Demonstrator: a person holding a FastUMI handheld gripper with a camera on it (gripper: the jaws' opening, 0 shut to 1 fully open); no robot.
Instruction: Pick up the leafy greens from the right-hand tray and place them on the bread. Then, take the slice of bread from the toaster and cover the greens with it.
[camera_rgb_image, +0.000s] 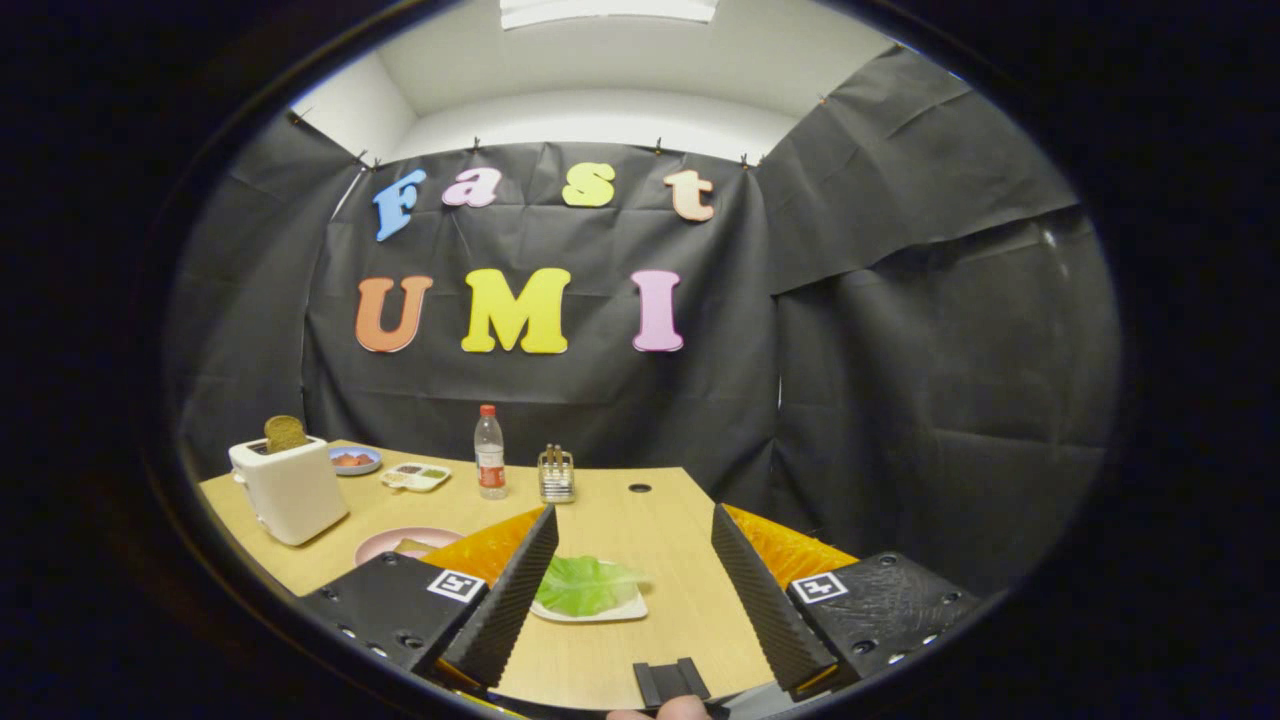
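Note:
My gripper (632, 590) is open and hangs above the wooden table. A leaf of greens (585, 584) lies on a small white tray (622, 609) between my fingers (512, 596), closer to the left one and untouched. Beyond the left finger a pink plate (378, 545) holds a slice of bread (411, 547), partly hidden by the finger. Further left stands a white toaster (291, 487) with a brown bread slice (285, 433) sticking up out of its slot.
At the back of the table are a blue plate with reddish food (354, 460), a divided white dish (416, 476), a water bottle with a red cap (489, 452) and a small metal rack (556, 474). The table's right edge runs close behind the right finger.

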